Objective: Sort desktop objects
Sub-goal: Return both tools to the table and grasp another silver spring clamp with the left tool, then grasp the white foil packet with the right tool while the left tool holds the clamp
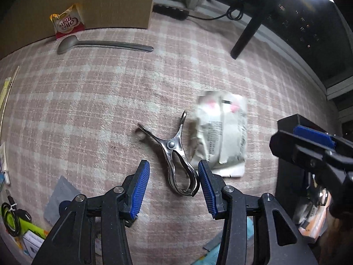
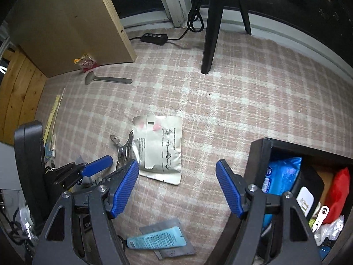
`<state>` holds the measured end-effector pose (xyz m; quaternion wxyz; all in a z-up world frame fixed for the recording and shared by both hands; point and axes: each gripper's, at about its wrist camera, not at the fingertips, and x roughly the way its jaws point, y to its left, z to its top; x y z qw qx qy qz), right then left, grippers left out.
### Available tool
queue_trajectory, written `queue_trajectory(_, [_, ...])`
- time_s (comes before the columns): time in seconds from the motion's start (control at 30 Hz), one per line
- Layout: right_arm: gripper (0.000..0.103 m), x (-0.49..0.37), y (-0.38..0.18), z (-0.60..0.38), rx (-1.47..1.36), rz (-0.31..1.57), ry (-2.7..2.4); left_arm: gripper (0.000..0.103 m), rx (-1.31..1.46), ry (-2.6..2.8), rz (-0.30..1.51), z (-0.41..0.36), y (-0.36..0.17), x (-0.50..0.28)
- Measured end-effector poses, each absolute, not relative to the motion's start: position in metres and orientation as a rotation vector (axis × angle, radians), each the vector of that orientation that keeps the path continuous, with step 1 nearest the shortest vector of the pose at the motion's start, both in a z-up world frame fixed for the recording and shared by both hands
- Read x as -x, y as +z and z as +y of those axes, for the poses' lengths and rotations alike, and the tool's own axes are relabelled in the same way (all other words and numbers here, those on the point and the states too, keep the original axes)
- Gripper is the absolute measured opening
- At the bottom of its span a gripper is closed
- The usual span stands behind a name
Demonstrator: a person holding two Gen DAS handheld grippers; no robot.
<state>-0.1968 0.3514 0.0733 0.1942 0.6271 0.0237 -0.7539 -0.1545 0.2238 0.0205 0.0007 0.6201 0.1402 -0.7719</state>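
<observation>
Two things crowding your left gripper (image 1: pixel 174 187)

You are hovering its half-open, empty jaws around the looped handles of the metal clip (image 1: pixel 174 154), which is lying on the checked cloth (image 1: pixel 88 99) touching the white packet (image 1: pixel 222 132) (the packet's corner could get pinched too); your right gripper (image 2: pixel 176 190) is hanging wide and empty near the dark box (image 2: pixel 260 154).

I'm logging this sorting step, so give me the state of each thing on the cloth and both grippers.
Metal clip: flat on cloth, between left gripper's open jaws, ungripped.
White packet: flat, torn open.
Spoon: flat, untouched.
Blue tube: lying flat.
Black bin: open, holding items.
Right gripper: open, empty.
</observation>
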Motion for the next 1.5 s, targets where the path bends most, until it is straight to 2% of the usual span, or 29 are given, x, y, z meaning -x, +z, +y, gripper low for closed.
queue_trajectory(0.07, [0.071,0.200,0.069,0.346,-1.765,0.069,-2.114,0.039,-1.932,-2.420,0.424,0.221,0.017,0.155])
queue_trajectory(0.13, [0.071,0.201,0.065,0.341,-1.769,0.065,-2.108,0.027,-1.923,-2.419,0.416,0.218,0.016,0.154])
queue_trajectory(0.17, [0.072,0.202,0.063,0.337,-1.773,0.066,-2.108,0.026,-1.915,-2.418,0.409,0.217,0.016,0.154])
queue_trajectory(0.4, [0.072,0.201,0.042,0.319,-1.840,0.048,-2.082,0.023,-1.879,-2.423,0.414,0.198,0.013,0.148])
queue_trajectory(0.7, [0.072,0.203,0.022,0.317,-1.963,-0.107,-2.099,0.023,-1.848,-2.417,0.469,0.175,0.010,0.140])
queue_trajectory(0.87, [0.075,0.208,0.013,0.310,-2.012,-0.045,-2.128,0.023,-1.838,-2.421,0.501,0.166,0.008,0.136])
queue_trajectory(1.13, [0.077,0.192,0.012,0.306,-1.936,0.061,-2.185,0.023,-1.836,-2.437,0.514,0.162,0.004,0.135])
queue_trajectory(1.2, [0.075,0.187,0.013,0.305,-1.914,0.088,-2.198,0.023,-1.839,-2.440,0.510,0.162,0.003,0.134])
queue_trajectory(1.23, [0.070,0.185,0.013,0.304,-1.905,0.102,-2.201,0.023,-1.841,-2.440,0.511,0.162,0.003,0.135])
queue_trajectory(1.27, [0.059,0.183,0.015,0.303,-1.893,0.116,-2.203,0.023,-1.842,-2.442,0.509,0.163,0.002,0.135])
queue_trajectory(1.3, [0.055,0.181,0.016,0.302,-1.887,0.120,-2.196,0.023,-1.843,-2.444,0.504,0.164,0.002,0.136])
queue_trajectory(1.5, [0.045,0.175,0.018,0.310,-1.863,0.056,-2.156,0.023,-1.833,-2.466,0.450,0.191,0.008,0.141])
